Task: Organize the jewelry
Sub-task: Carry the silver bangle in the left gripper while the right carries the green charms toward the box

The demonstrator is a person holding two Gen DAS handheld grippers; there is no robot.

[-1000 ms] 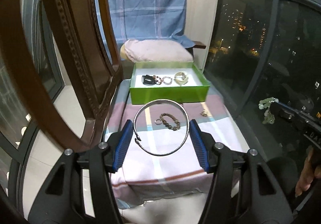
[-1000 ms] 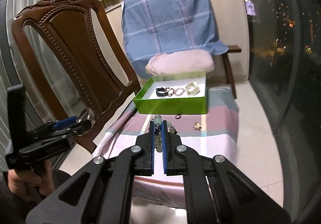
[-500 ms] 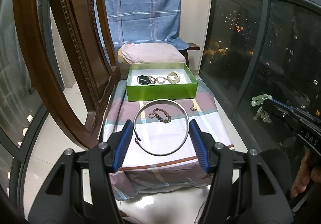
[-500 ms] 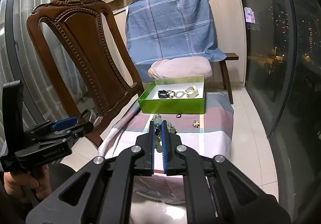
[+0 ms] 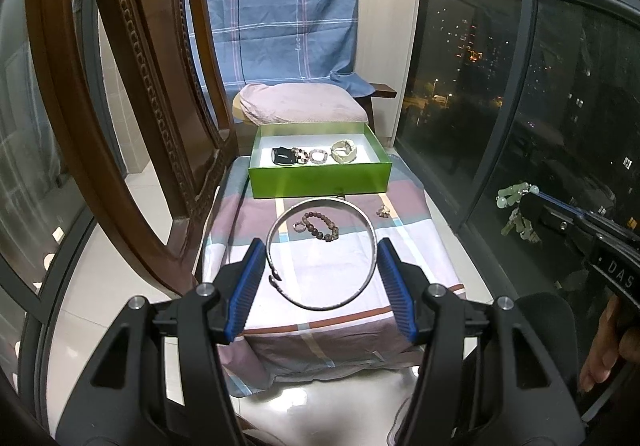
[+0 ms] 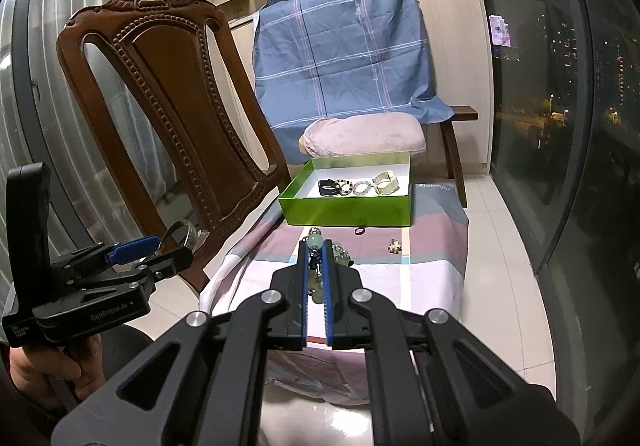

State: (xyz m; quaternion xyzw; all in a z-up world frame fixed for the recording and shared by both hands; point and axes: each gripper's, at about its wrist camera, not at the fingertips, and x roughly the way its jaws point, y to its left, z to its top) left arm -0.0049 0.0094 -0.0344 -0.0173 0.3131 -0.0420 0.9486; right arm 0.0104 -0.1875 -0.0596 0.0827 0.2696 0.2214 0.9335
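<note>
Grippers: 2 are being held up in front of the stool, 1 in each of the person's hands.
Left gripper: its blue pads are pressing on the 2 outer sides of the silver bangle, which is hanging in the air between them.
Right gripper: its fingers are standing nearly together, pinching the pale green bead bracelet, whose beads are poking up past the tips.
Green box: 1, sitting at the far end of the checked cloth, its near wall facing the grippers.
Inside the box: 4 pieces are lying in a row on the white floor, namely 1 black band, 2 bead bracelets and 1 cream cuff.
On the cloth: 1 brown bead bracelet is lying with 1 small ring touching its left end, 1 small gold piece is resting well to the right, and 1 dark ring is lying just beside the box front.
Edges: the cloth is draping over the stool's near and side edges.
Open room: the wooden chair is crowding the left side; bare tiled floor is running along the right, up to the dark windows.
Behind: 1 pink cushion is lying beyond the box, under a blue plaid sheet.
</note>
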